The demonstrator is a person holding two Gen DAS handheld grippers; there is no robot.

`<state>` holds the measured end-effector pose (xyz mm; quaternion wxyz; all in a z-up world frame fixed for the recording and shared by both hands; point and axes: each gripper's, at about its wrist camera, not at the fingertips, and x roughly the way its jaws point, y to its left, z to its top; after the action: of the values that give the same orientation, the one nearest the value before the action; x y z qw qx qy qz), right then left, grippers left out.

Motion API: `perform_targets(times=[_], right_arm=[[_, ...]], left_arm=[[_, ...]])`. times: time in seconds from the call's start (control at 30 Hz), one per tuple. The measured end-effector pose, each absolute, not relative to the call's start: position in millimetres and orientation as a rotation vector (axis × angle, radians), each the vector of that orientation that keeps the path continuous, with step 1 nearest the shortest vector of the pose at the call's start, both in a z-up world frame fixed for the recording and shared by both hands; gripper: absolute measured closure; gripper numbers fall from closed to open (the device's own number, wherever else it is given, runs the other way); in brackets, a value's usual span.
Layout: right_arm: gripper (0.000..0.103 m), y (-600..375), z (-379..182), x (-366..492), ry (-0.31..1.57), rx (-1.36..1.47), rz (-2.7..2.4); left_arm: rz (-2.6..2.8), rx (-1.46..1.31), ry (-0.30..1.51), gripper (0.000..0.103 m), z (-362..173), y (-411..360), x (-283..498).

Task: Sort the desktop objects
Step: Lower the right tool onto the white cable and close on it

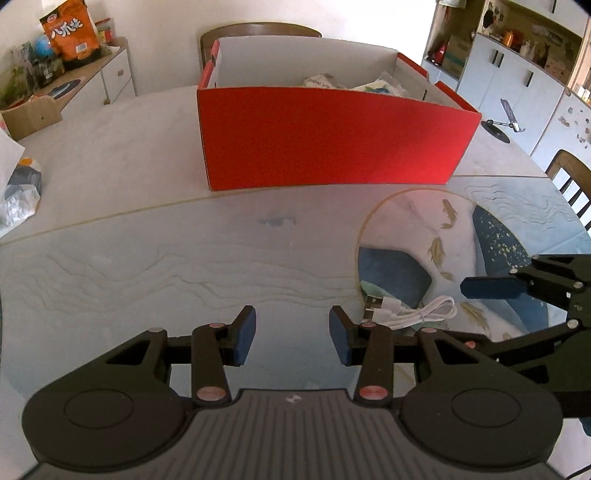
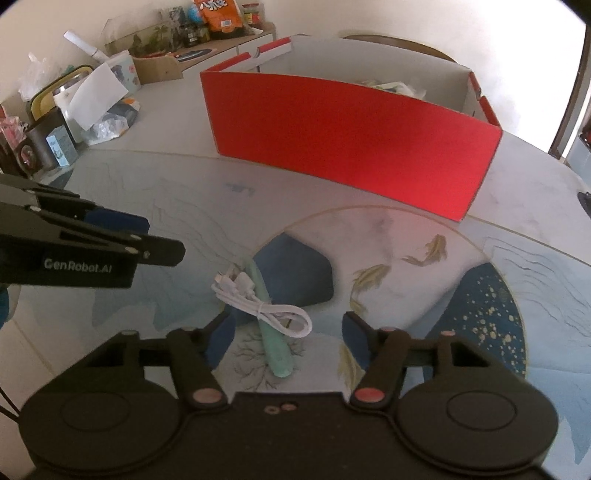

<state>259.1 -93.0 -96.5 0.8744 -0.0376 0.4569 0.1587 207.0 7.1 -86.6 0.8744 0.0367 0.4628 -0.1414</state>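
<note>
right gripper (image 2: 288, 332) spread, nothing pinched; white usb cable (image 2: 258, 301) and mint-green pen-like stick (image 2: 275, 343) sit between the pads, pads not pressing either. probably lined up for a straddle grab, which would explain the wide jaws. left gripper (image 1: 291, 332) partly spread too, empty, only bare table (image 1: 147, 258) glass between the pads; parked just left of the cable, likely keeping clear while the other side works.

cable bundled in a loose coil, tied at the middle, lying across the stick and touching it. long axis of the bundle diagonal in right wrist view: plug ends up-left, loop end down-right. stick's long axis steeper, near end toward the camera, far end hidden under the coil. both on the round fish-pattern area of the tabletop, near the front edge.

further back: red cardboard box (image 2: 351, 147), open top, upright, well apart from the cable. already some packets inside, contents too small to name. likely the drop target for sorting, hence open side up and facing both grippers.

beyond that, sideboard clutter with orange snack bag (image 1: 72, 31), not part of this.
</note>
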Motion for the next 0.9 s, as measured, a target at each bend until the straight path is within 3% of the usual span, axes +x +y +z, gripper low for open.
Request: perform_targets(times=[0.23,0.53,0.7,0.9], right_arm=[[0.044,-91,-104,266,0.963,-0.083,0.364],[0.058,-91,-106,269,0.967,-0.091,0.384],[0.071,-96,-102,269,0.955,-0.071,0.396],[0.072,-99,-96,270,0.928,-0.051,0.399]], left_arm=[[-0.29,0.069,0.973,0.061,-92,10,205],[-0.296,0.082,0.962,0.061,-97,7,199],[-0.318,0.115,0.941,0.061,-98,2,196],[-0.355,0.134,0.936,0.061,-100,-7,193]])
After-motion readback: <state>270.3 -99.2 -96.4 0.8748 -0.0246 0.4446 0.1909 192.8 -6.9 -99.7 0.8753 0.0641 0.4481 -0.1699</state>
